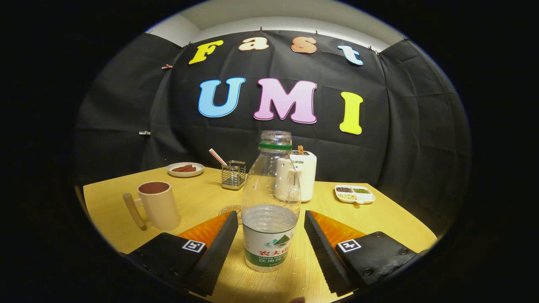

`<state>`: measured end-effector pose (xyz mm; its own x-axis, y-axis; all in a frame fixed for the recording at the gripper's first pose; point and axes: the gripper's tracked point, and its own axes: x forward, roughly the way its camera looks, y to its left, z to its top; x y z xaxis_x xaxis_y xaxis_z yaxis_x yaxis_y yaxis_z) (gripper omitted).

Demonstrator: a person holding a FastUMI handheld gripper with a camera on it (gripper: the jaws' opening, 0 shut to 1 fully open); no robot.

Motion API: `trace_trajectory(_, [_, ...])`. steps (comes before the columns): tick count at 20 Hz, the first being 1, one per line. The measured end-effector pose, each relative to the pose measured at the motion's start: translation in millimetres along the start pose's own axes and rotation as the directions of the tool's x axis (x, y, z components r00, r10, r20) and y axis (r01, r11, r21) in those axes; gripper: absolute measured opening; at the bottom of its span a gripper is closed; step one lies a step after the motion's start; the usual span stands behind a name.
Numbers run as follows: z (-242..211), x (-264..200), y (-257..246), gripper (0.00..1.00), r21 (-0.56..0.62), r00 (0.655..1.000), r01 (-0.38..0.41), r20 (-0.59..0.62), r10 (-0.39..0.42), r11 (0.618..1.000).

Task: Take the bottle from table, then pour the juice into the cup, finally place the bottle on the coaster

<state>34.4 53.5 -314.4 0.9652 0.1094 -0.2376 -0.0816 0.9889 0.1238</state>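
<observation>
Standing upright at lower centre of the frame, the bottle (270, 206) sits on the table (379, 219), uncapped, clear liquid in its lower part. I see the gripper (269, 229) with fingers spread wide, one on each side of the bottle, neither touching it. Coaster (229, 210) peeks out just behind the bottle's left side. Cup (159, 205) with handle is at left. Further back: wire holder (233, 174), white container (304, 174), plate (185, 169) at upper left, divided tray (354, 194) at right.
</observation>
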Motion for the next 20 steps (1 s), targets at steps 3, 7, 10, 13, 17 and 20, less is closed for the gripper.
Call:
trace_trajectory(3, [-6.8, 7.9, -3.4, 0.95, 0.035, 1.0, 0.022, -0.008, -0.022, 0.999])
trace_trajectory(7, [-9.4, 14.6, -4.8, 0.78, 0.051, 0.998, 0.043, -0.036, -0.042, 0.998])
trace_trajectory(10, [-4.0, 15.8, -8.7, 0.76, 0.033, 0.997, 0.057, -0.061, -0.055, 0.998])
trace_trajectory(13, [10.7, 15.7, -11.5, 0.76, -0.076, 0.996, 0.071, -0.057, -0.075, 0.995])
trace_trajectory(17, [35.2, 15.3, -1.3, 0.74, -0.24, 0.996, 0.043, -0.064, -0.06, 0.97])
trace_trajectory(20, [55.1, 15.1, 10.0, 0.73, -0.36, 0.996, 0.044, -0.057, -0.069, 0.932])
